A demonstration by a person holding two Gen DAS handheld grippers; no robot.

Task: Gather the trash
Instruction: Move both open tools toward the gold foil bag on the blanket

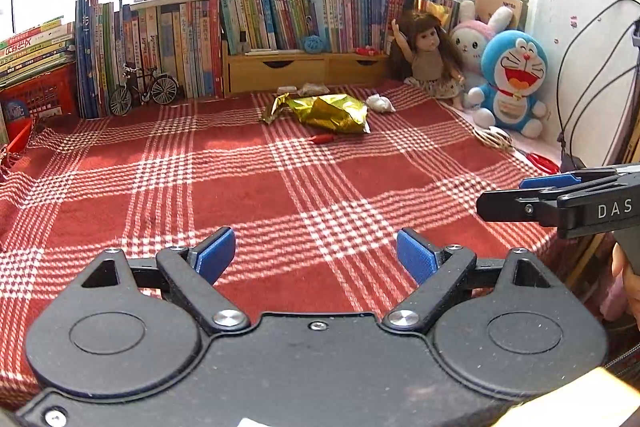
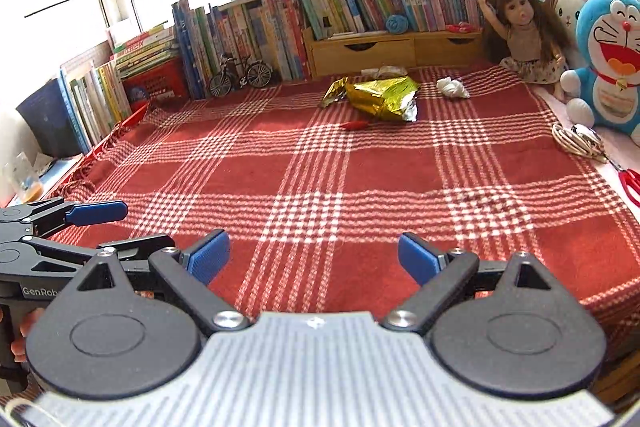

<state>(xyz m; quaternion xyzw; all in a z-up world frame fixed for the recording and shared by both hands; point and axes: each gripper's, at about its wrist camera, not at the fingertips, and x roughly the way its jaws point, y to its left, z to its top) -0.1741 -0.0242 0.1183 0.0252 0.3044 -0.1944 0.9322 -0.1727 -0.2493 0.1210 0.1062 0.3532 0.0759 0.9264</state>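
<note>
A crumpled gold foil bag lies at the far side of the red plaid cloth. A small red wrapper sits just in front of it. To its right is a white crumpled paper ball, and behind it another pale wrapper. My left gripper hovers open over the near cloth, nothing between its blue pads. My right gripper is open and empty too, far from the trash.
Books and a wooden drawer box line the back. A model bicycle, a doll and plush toys stand at the edges. A coiled cord and red scissors lie at right.
</note>
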